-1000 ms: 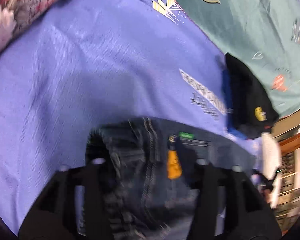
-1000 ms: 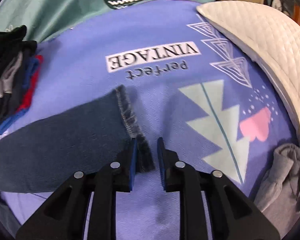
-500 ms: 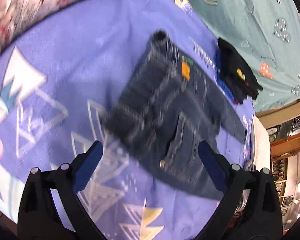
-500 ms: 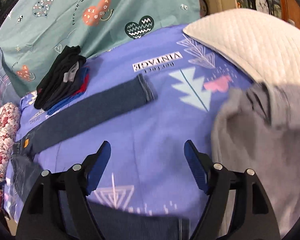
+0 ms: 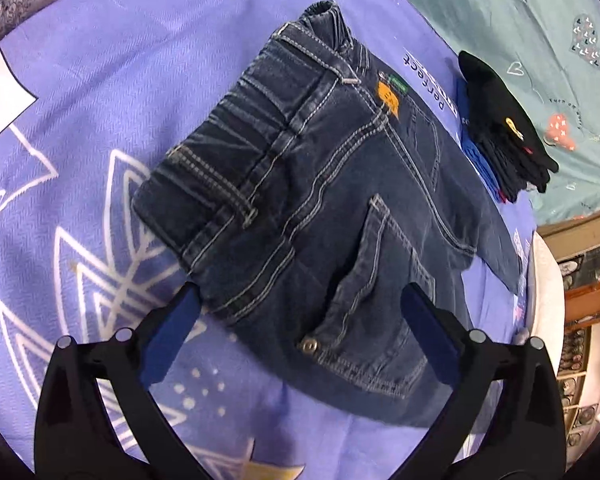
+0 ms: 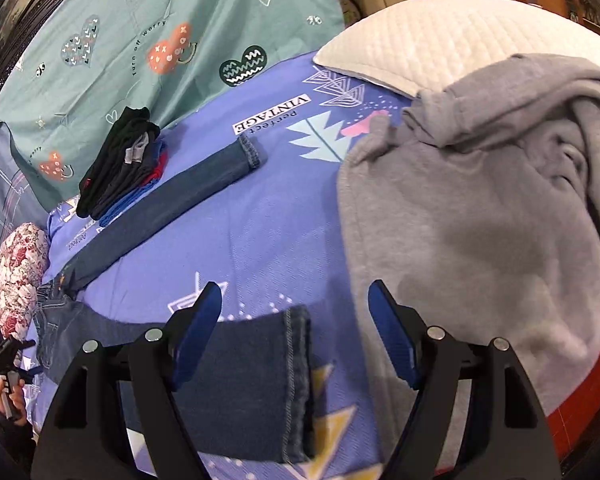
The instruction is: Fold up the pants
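Note:
Dark blue jeans [image 5: 324, 200] lie spread on a purple patterned bed sheet [image 5: 100, 80], back pockets up, waistband toward the left. My left gripper [image 5: 296, 328] is open and empty, hovering just above the waist and a back pocket. In the right wrist view one leg [image 6: 180, 204] stretches toward the far side and the other leg's hem [image 6: 260, 380] lies between my right gripper's fingers. My right gripper [image 6: 296, 332] is open and empty above that hem.
A stack of folded dark clothes [image 5: 504, 136] [image 6: 120, 164] sits beyond the jeans by a teal sheet [image 6: 140, 40]. A grey sweatshirt [image 6: 480, 220] lies heaped at right, over a white quilted pillow [image 6: 440, 28]. A floral pillow [image 6: 16, 272] is at left.
Both grippers let go of the jeans, opened and pulled back. The jeans now lie flat with both legs stretched out apart.

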The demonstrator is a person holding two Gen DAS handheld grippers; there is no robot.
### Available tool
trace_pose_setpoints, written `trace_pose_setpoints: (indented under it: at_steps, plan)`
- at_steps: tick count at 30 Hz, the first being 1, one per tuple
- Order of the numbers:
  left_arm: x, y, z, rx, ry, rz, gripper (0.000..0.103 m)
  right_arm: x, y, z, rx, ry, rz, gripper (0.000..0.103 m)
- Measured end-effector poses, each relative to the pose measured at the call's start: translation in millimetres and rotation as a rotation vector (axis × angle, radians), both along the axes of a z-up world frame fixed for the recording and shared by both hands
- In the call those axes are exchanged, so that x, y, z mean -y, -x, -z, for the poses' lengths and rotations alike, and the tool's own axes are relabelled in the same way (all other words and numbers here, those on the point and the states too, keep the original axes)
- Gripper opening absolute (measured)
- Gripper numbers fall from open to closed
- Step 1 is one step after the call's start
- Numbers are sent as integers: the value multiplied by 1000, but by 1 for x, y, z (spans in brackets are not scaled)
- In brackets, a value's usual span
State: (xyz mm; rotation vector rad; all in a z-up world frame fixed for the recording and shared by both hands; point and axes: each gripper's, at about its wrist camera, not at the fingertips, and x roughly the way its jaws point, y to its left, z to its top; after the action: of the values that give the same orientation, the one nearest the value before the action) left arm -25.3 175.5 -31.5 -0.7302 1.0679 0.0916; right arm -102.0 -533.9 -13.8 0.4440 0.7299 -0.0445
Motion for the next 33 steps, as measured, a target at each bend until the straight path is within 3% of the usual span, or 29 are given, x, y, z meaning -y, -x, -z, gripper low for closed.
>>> trace_pose_setpoints:
  at_steps: [5, 7, 9, 15, 18, 20, 22, 23, 24, 25, 26, 28, 29, 30, 33]
  plan:
    - [3, -13, 1, 25, -14, -72, 101, 6, 10, 14, -50, -19, 11, 76]
    - [5, -13, 0, 51, -6, -85, 87, 5, 13, 16, -55, -24, 0, 76]
    - [4, -9, 0, 61, -21, -67, 65, 0, 15, 20, -73, -2, -23, 76]
    - [-6, 8, -4, 92, 4, -79, 47, -18, 12, 22, -58, 81, -63, 79]
    - [-6, 13, -9, 102, -16, -69, 47, -32, 10, 12, -24, 121, -111, 79]
    - [-6, 10, -5, 84, -24, -64, 49, -40, 3, 14, -57, 184, -124, 79]
    - [-9, 5, 4, 52, -10, -66, 53, -41, -4, 22, -100, 174, -128, 77]
    - [-9, 2, 3, 66, -13, -71, 58, -41, -10, 30, -126, 139, -139, 74]
    - [-8, 0, 3, 73, -16, -68, 64, -42, -14, 34, -141, 123, -156, 60]
    - [-7, -4, 2, 78, -21, -67, 67, -47, -21, 42, -174, 125, -193, 49]
    - [-6, -8, 2, 86, -24, -66, 72, -52, -24, 44, -188, 170, -193, 45]
    - [-5, -12, 2, 111, -32, -59, 71, -57, -27, 45, -189, 196, -206, 21]
    - [-5, -11, 2, 121, -30, -61, 59, -54, -28, 43, -181, 151, -223, 18]
    - [-5, -11, 3, 120, -30, -66, 40, -52, -29, 41, -172, 130, -227, 15]
    - [-14, 3, -5, 152, -1, -82, 23, -52, -26, 28, -116, 125, -236, 7]
